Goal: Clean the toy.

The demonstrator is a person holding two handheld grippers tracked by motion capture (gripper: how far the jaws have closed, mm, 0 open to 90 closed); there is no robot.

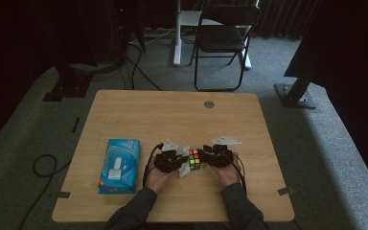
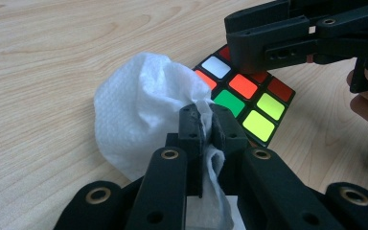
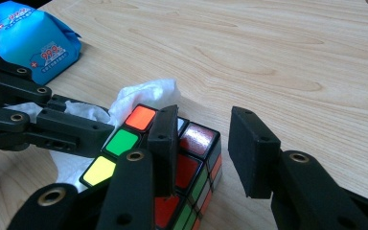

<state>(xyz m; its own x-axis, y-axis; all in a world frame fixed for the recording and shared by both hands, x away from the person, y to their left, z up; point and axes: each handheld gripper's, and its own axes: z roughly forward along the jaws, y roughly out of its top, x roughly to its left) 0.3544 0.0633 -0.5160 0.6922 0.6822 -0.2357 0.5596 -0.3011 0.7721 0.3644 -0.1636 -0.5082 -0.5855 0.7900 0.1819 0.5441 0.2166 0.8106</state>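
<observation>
A Rubik's cube (image 1: 196, 159) sits on the wooden table (image 1: 172, 115) near its front edge, between my two grippers. My left gripper (image 1: 181, 160) is shut on a crumpled white wipe (image 2: 139, 105), which bulges against the cube (image 2: 249, 103) on its left side. My right gripper (image 3: 204, 117) has its jaws apart. One finger (image 3: 165, 143) lies over the top face of the cube (image 3: 124, 140), and the other finger (image 3: 251, 153) stands just off the cube's side, with a strip of table between them. That upper finger (image 2: 268, 43) covers the cube's far corner.
A blue pack of wet wipes (image 1: 120, 165) lies flat to the left of my hands. A round cable hole (image 1: 209, 104) sits near the table's far edge. A black folding chair (image 1: 223, 38) stands on the carpet beyond the table.
</observation>
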